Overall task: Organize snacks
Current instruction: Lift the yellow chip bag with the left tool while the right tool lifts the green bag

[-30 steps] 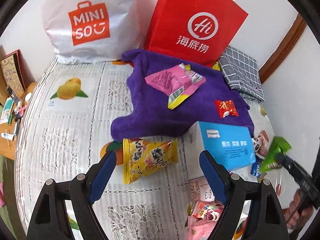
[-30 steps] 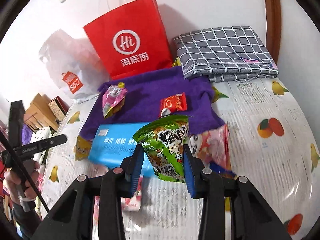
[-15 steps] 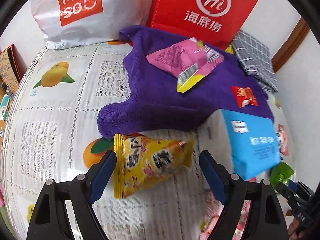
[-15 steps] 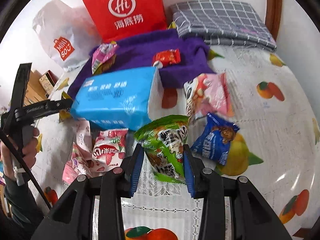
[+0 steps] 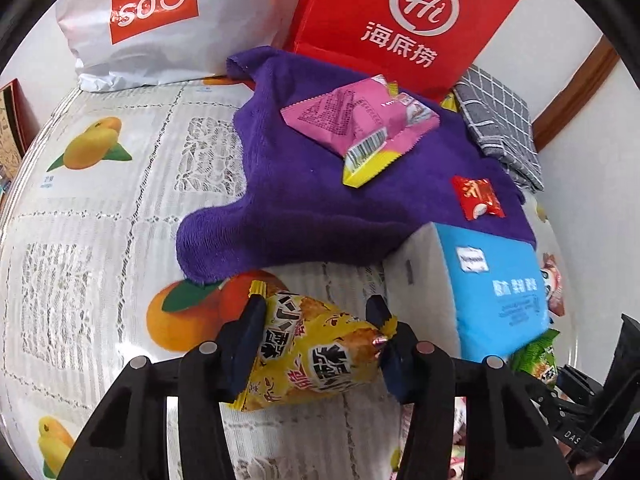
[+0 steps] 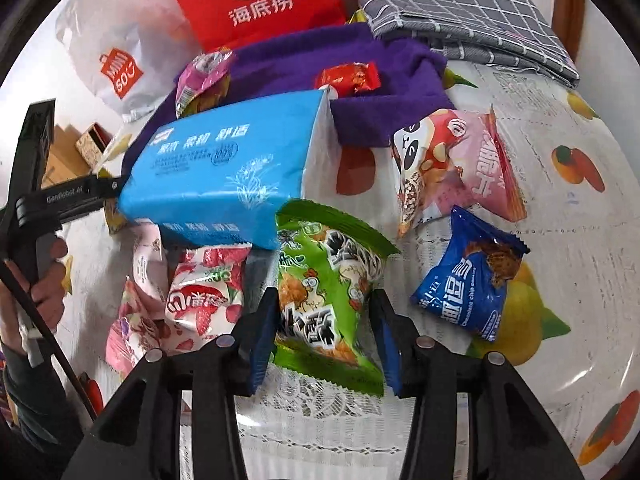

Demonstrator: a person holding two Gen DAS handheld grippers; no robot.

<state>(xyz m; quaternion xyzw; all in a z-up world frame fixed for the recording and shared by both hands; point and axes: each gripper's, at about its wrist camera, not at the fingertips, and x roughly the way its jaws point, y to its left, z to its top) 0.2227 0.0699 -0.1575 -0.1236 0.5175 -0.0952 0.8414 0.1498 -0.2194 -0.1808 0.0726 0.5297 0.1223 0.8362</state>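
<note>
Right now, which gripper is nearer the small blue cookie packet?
Right. The right gripper sits just left of the blue cookie packet, around the green snack bag; the left gripper is beyond the tissue pack.

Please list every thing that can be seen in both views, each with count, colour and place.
yellow snack bag: 1, between left jaws.
green snack bag: 1, between right jaws.
blue tissue pack: 1, centre.
purple towel: 1, behind pack.
pink-yellow packet: 1, on towel.
red candy: 1, on towel.
blue cookie packet: 1, right.
pink panda bag: 1, right.
strawberry packet: 1, left.
red paper bag: 1, back.
white shopping bag: 1, back.
grey checked cloth: 1, back.
left gripper: closing.
right gripper: opening.
</note>
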